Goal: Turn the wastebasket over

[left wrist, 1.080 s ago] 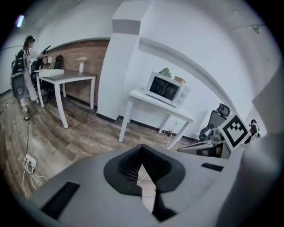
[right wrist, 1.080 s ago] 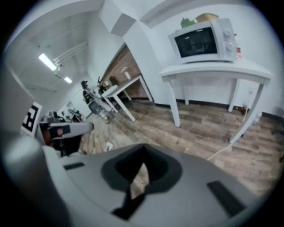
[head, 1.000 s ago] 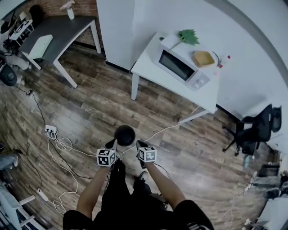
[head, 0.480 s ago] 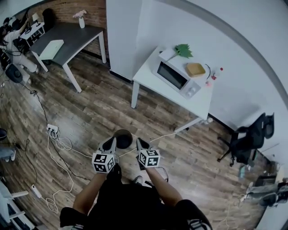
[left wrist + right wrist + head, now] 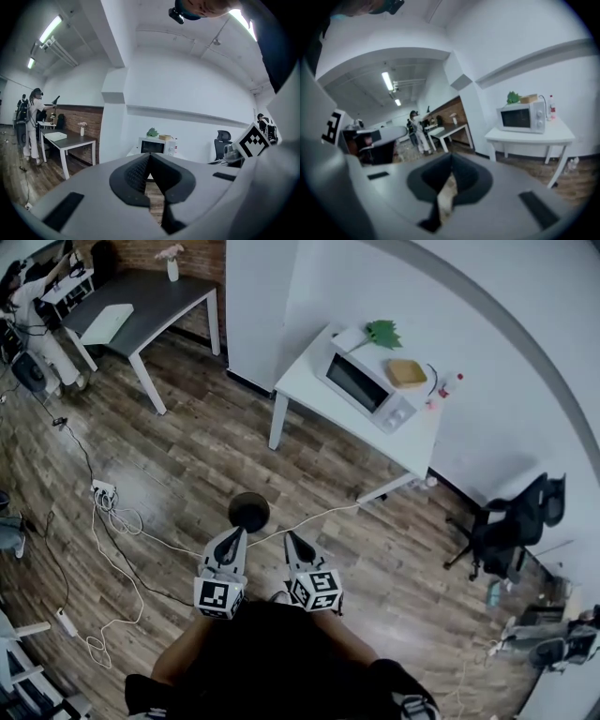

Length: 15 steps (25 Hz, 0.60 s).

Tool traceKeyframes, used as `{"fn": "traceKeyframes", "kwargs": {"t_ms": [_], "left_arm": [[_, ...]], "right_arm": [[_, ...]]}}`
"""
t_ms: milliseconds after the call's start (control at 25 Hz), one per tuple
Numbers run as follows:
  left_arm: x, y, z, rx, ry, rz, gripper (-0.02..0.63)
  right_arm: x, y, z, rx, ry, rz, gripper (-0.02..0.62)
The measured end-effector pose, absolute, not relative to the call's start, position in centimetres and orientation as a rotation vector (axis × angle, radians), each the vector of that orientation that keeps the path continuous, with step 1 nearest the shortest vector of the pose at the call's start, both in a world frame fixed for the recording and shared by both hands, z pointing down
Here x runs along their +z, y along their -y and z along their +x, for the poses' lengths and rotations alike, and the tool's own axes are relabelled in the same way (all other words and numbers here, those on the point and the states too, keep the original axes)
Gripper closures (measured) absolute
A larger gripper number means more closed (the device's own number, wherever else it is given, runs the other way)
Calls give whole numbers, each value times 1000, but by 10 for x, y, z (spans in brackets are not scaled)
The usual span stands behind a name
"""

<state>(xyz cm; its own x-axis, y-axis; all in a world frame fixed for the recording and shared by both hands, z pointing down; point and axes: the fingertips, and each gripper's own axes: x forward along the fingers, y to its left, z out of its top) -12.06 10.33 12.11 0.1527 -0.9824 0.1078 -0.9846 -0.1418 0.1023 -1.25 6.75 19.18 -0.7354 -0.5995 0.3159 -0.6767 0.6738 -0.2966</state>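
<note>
The left gripper (image 5: 232, 536) and right gripper (image 5: 293, 542) are held clenched, empty — lifted away from the wastebasket (image 5: 248, 511), its rim no longer flanked.

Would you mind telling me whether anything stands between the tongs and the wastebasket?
Nothing visible blocks them. The left tongs and right tongs, shut and empty, hang clear of the black wastebasket; only a white cable lies flat on the floor along its near side.

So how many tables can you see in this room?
2: a dark grey table at upper left, a white table under the white microwave. Others may be hidden.
</note>
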Motion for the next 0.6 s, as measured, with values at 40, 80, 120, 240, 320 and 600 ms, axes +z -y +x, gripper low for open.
{"fn": "traceKeyframes", "kwargs": {"t_ms": [40,80,120,240,320,600], "left_arm": [[123,-107,-120,14,1964,2266,572],[127,-109,-119,3,1965,2255,572],[132,-111,-119,-3,1959,2243,572],[140,-111,-117,4,1933,2220,572],[141,-111,-115,5,1922,2222,572],[136,-111,-114,27,1931,2234,572]], "right_arm": [[192,-72,-11,604,2697,1037,563],[192,-76,-9,608,2699,1037,563],[192,-78,-9,607,2699,1037,563],[192,-83,-11,598,2698,1027,563],[190,-86,-13,594,2702,1018,563],[188,-90,-18,578,2725,989,563]]}}
